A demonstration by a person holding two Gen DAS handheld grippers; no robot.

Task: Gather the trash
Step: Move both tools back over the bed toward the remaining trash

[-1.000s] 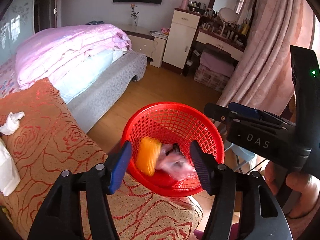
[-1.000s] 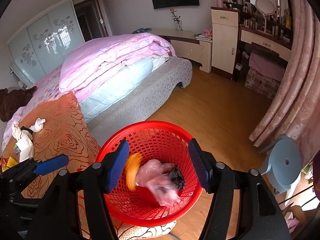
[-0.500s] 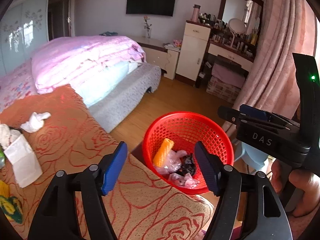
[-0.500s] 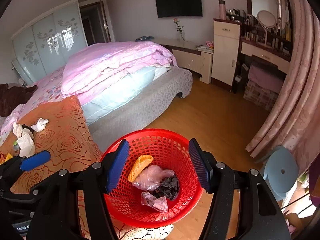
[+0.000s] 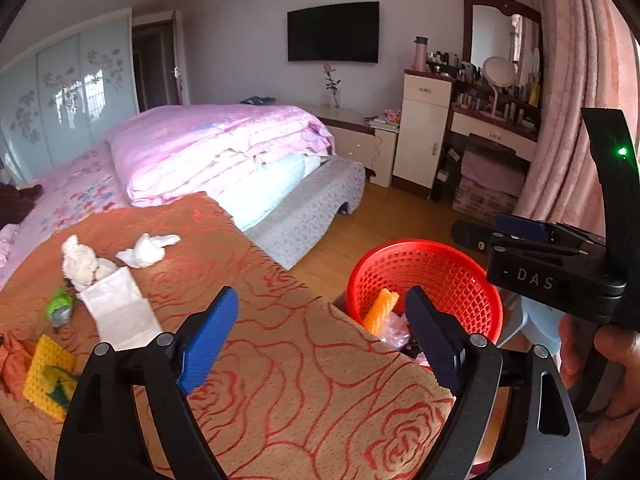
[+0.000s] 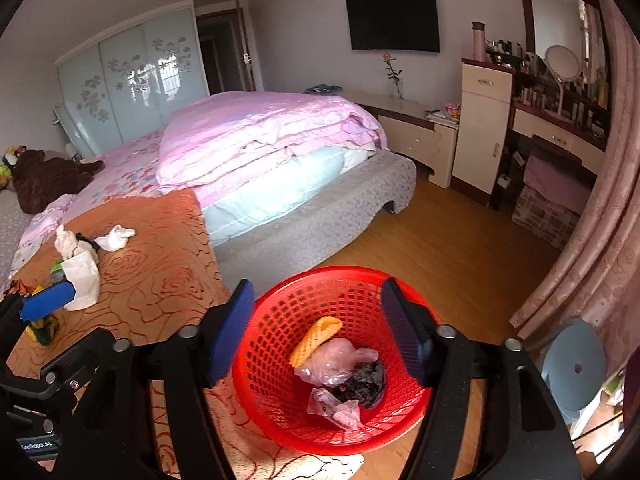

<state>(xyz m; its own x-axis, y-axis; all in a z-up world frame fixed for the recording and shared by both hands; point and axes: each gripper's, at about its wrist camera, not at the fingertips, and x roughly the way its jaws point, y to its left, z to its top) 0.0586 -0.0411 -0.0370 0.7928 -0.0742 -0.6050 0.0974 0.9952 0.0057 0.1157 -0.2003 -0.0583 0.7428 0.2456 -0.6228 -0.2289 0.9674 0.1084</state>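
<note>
A red mesh basket [image 6: 280,344] stands at the corner of the orange rose-patterned blanket [image 5: 280,360]. In it lie a yellow sponge [image 6: 316,338], a pink plastic bag [image 6: 332,362] and dark scraps. My right gripper [image 6: 320,336] hovers above the basket, jaws opening, nothing between them. My left gripper [image 5: 320,336] is over the blanket left of the basket [image 5: 440,272], jaws opening and empty. On the blanket's left lie white tissues [image 5: 146,250], a white paper bag [image 5: 120,312], a green wrapper [image 5: 60,306] and a yellow sponge [image 5: 48,372].
A bed with a pink quilt [image 6: 260,136] fills the back. Wooden floor [image 6: 460,256] lies beyond the basket. A light blue stool [image 6: 576,368] stands at the right by pink curtains [image 6: 600,220]. A dresser and cabinet [image 6: 484,124] line the far wall.
Both grippers have drawn back and up from the basket and spread wider. The sponge and bag that were falling now rest in the basket. The left view has swung left onto the blanket's litter.
</note>
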